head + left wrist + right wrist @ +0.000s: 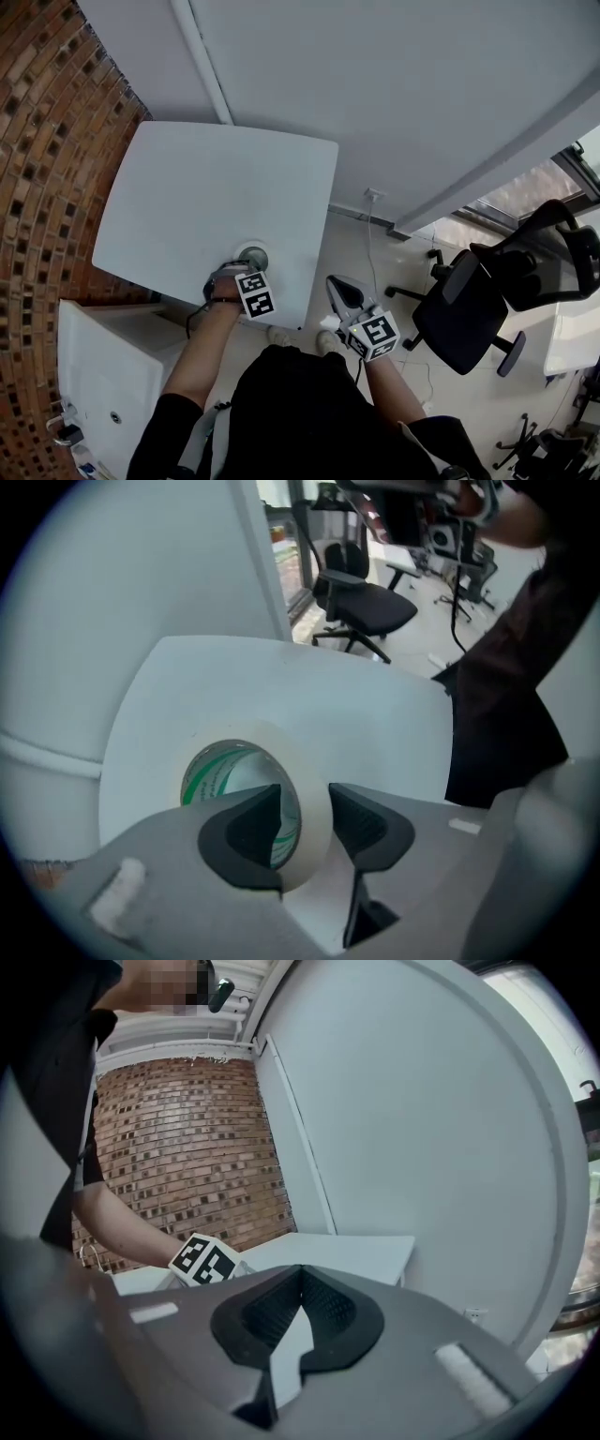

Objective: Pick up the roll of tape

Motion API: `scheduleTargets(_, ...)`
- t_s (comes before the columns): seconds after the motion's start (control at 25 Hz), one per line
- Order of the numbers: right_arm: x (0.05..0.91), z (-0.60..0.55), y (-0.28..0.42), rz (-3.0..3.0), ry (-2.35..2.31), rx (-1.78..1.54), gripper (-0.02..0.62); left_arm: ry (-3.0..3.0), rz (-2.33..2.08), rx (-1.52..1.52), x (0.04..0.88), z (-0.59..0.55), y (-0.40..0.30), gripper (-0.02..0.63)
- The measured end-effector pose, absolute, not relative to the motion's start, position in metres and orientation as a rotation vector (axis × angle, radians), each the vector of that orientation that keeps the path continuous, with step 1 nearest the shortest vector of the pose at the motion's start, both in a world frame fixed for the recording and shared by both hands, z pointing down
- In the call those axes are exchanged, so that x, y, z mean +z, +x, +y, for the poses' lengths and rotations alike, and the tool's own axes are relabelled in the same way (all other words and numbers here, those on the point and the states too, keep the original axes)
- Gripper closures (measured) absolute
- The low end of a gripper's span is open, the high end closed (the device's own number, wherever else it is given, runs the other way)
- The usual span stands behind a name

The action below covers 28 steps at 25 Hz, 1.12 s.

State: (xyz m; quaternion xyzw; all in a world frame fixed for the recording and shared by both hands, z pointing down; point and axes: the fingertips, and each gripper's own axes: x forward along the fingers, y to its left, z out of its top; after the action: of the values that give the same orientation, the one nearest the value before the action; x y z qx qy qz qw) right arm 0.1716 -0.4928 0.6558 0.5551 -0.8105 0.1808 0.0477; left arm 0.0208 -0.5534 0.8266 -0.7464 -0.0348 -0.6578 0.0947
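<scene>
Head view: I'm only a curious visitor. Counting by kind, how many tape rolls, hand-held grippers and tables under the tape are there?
Tape rolls: 1, the roll of tape
Grippers: 2, the left gripper, jaws closing with the roll's wall between them, and the right gripper, shut and empty
Tables: 1, the white table
Total: 4

1. The roll of tape (251, 255) lies flat on the table (206, 178), just inside its near edge, toward the near right corner.
2. The left gripper (306, 817) stands over the roll; its closing jaws straddle the roll's wall.
3. The right gripper (337, 289) is off the table, beyond that corner.
4. The office chair (469, 314) stands well to the right.
5. What is apparently a cabinet (103, 356) stands before the near left corner.
</scene>
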Motion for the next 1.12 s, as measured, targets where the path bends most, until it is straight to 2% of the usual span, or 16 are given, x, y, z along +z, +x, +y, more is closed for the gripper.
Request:
scheduleTargets(0.44, 0.649, -0.477, 0.168, -2.496, 1.668, 0.539, 0.591, -2.184, -0.165, -1.930, 0.828, -0.551, 0.020, 0.462)
scheduleTargets(0.52, 0.645, -0.474, 0.166, -2.506, 1.649, 0.522, 0.591, -2.259, -0.112, -1.917, 0.824, -0.552, 0.023, 0.492)
scheduleTargets(0.72, 0.634, -0.476, 0.165, -2.533, 1.626, 0.476, 0.590, -2.673, 0.130, -1.813, 0.801, -0.552, 0.034, 0.497)
scheduleTargets(1.0, 0.618, -0.486, 0.154, -2.592, 1.551, 0.391, 0.590, -3.336, 0.550, -1.270, 0.736, -0.565, 0.045, 0.495)
scheduleTargets(1.12, 0.609, -0.489, 0.147, -2.625, 1.507, 0.349, 0.591, -3.582, 0.565, -0.817, 0.703, -0.562, 0.043, 0.495)
